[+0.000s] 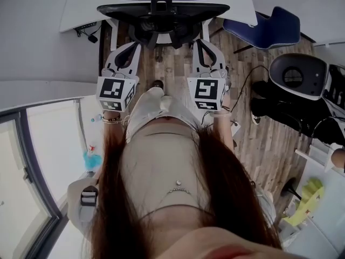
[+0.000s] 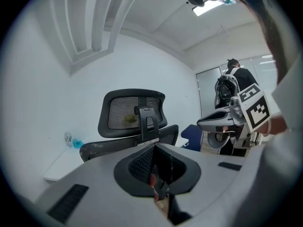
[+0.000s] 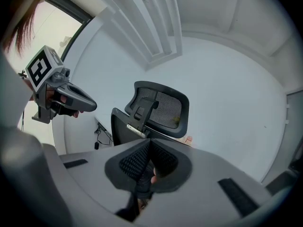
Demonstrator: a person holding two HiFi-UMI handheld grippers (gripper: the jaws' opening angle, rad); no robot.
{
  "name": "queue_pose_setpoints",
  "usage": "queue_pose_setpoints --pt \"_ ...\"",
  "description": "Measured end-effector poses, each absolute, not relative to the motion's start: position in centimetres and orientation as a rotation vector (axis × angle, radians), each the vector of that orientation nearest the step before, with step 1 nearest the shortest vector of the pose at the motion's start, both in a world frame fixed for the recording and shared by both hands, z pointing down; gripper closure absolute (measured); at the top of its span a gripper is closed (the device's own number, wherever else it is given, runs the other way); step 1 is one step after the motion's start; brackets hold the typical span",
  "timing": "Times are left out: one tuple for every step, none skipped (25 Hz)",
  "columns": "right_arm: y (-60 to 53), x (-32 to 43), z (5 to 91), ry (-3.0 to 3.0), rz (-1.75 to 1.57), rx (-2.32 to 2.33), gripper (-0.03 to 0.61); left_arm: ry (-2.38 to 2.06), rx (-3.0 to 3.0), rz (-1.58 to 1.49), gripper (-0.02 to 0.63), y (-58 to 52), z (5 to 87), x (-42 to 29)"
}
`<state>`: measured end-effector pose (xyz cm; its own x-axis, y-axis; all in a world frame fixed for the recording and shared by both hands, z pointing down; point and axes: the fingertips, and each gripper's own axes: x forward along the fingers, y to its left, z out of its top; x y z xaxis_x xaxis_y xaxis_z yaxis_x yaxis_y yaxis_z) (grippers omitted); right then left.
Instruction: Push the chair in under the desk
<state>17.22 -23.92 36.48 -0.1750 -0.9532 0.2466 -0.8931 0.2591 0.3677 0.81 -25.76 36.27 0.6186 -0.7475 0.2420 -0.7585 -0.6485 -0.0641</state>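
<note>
A black mesh office chair [image 1: 161, 8] with a headrest stands at the white desk [image 1: 81, 4], seen from above in the head view. My left gripper [image 1: 131, 47] and my right gripper [image 1: 201, 44] point at the backrest, one on each side, both shut with nothing between the jaws. Whether they touch the chair I cannot tell. In the left gripper view the chair [image 2: 131, 113] rises just past the closed left gripper [image 2: 155, 182], and the right gripper [image 2: 203, 124] shows at the right. In the right gripper view the chair [image 3: 160, 109] stands beyond the shut right gripper [image 3: 144, 174], with the left gripper [image 3: 90, 106] at the left.
A blue chair [image 1: 269, 27] stands to the right of the desk. A person in black [image 1: 302, 99] with gear is at the right on the wooden floor [image 1: 264, 139]. A window [image 1: 32, 161] runs along the left. Cables [image 1: 89, 31] hang under the desk.
</note>
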Motion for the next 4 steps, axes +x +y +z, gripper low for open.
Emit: queue_pose_setpoints --pt "-24.0 17.29 36.48 -2.111 -0.191 1.676 0.552 -1.296 2.784 0.382 0.609 -25.89 36.26 0.81" --pt "-24.1 17.39 36.48 -2.104 -0.191 1.678 0.552 -1.296 2.783 0.376 0.609 -26.05 36.21 0.83" --pt "-24.21 17.52 36.51 -2.095 -0.189 1.68 0.552 -1.297 2.782 0.368 0.609 -26.22 36.13 0.83" --pt "-24.31 17.66 36.54 -2.085 -0.187 1.682 0.552 -1.298 2.781 0.36 0.609 -26.4 36.05 0.84"
